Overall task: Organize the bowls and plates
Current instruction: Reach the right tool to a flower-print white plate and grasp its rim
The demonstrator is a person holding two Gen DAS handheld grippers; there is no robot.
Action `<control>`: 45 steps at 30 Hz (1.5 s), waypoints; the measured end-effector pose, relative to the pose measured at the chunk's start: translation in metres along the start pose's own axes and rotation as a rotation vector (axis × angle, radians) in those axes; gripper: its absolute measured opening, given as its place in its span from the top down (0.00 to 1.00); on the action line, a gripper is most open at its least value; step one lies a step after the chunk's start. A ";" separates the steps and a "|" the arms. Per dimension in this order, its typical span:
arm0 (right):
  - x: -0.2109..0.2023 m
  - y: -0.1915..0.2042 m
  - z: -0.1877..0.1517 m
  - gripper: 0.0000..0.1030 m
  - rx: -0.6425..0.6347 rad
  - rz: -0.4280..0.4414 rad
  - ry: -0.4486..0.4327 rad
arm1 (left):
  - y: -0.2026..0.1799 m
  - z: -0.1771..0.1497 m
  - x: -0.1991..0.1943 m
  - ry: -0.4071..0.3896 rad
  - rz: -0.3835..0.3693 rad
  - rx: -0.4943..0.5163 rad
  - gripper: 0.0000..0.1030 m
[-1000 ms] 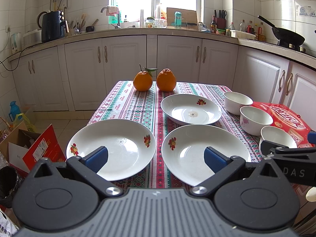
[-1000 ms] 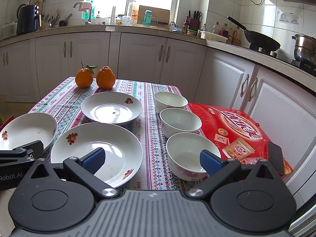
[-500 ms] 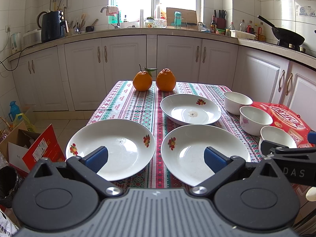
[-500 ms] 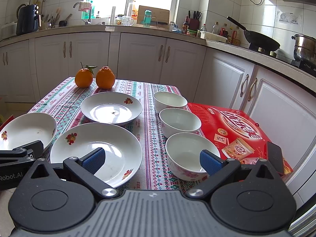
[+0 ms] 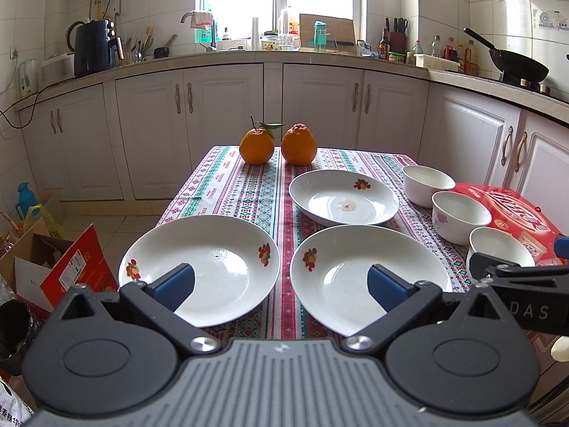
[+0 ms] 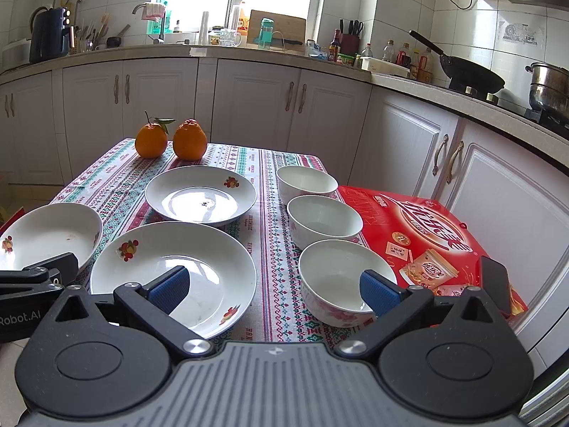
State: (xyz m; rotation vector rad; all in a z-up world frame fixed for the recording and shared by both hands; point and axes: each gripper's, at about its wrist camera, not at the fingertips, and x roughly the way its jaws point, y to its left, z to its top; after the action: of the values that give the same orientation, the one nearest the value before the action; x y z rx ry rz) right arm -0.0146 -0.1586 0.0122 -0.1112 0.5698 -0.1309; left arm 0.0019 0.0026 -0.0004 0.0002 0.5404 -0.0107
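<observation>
Three white plates with fruit prints lie on the patterned tablecloth: near left (image 5: 213, 267), near right (image 5: 355, 270) and far (image 5: 343, 197). Three white bowls stand in a row at the right: far (image 6: 306, 181), middle (image 6: 323, 219) and near (image 6: 338, 277). My left gripper (image 5: 281, 284) is open and empty, above the near edge between the two near plates. My right gripper (image 6: 272, 286) is open and empty, between the near right plate (image 6: 174, 270) and the near bowl.
Two oranges (image 5: 277, 144) sit at the table's far end. A red box (image 6: 426, 238) lies beside the bowls at the right edge. Cardboard boxes (image 5: 53, 267) stand on the floor at the left. White kitchen cabinets (image 5: 270, 106) run behind the table.
</observation>
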 end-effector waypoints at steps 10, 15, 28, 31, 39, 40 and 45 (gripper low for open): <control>0.008 0.001 0.010 0.00 -0.014 0.051 0.001 | 0.005 0.003 0.001 -0.010 -0.026 0.013 0.01; 0.015 -0.003 0.035 0.00 -0.020 0.112 -0.071 | 0.025 0.008 -0.001 -0.061 0.007 0.036 0.01; 0.071 0.041 0.090 0.00 -0.149 0.511 -0.011 | 0.103 -0.029 0.038 0.135 -0.061 0.047 0.01; 0.086 0.062 0.084 0.00 -0.176 0.628 0.049 | 0.111 -0.036 0.051 0.157 -0.095 0.051 0.01; 0.125 0.104 0.090 0.00 -0.233 0.755 0.149 | 0.121 -0.040 0.083 0.212 -0.121 0.115 0.01; 0.129 0.108 0.091 0.00 -0.240 0.769 0.158 | 0.123 -0.040 0.086 0.217 -0.126 0.115 0.01; 0.155 0.134 0.095 0.00 -0.293 0.838 0.221 | 0.131 -0.042 0.092 0.205 -0.165 0.127 0.00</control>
State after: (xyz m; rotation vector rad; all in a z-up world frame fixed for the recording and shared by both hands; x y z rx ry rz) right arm 0.1785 -0.0438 -0.0096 -0.1348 0.8126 0.7655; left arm 0.0607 0.1325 -0.0838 0.0816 0.7426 -0.2082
